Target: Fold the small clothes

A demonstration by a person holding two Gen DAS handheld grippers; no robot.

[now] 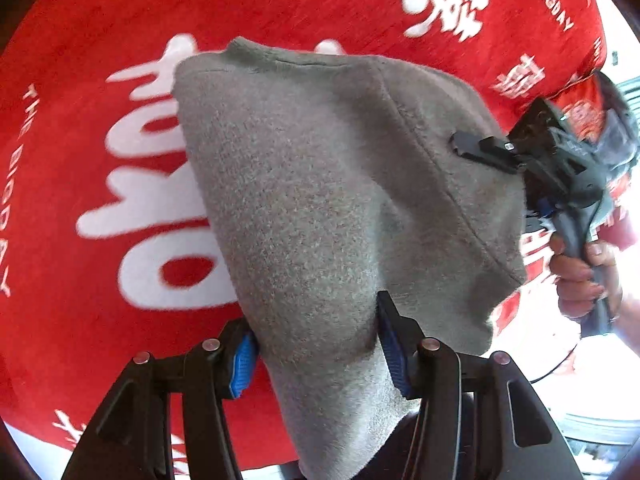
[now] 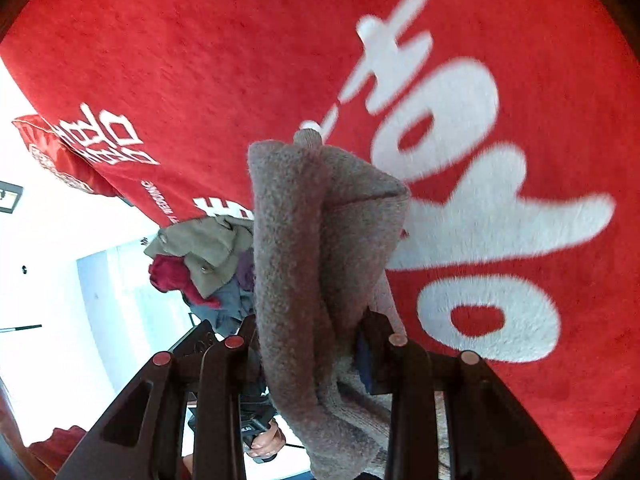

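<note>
A small grey fleece garment (image 1: 320, 184) hangs in the air above a red blanket. My left gripper (image 1: 316, 356) is shut on its lower edge, the bunched cloth pressed between the blue pads. At the right of the left wrist view my right gripper (image 1: 476, 150) pinches the garment's far edge, with a hand (image 1: 580, 280) on its handle. In the right wrist view the same grey garment (image 2: 312, 248) is gathered in thick folds between the jaws of the right gripper (image 2: 308, 340), which is shut on it.
The red blanket (image 1: 100, 40) with large white lettering covers the surface under both grippers. A pile of other clothes (image 2: 200, 264), khaki, dark red and blue, lies at its edge. A red cushion (image 2: 52, 148) sits beyond it, near a white wall.
</note>
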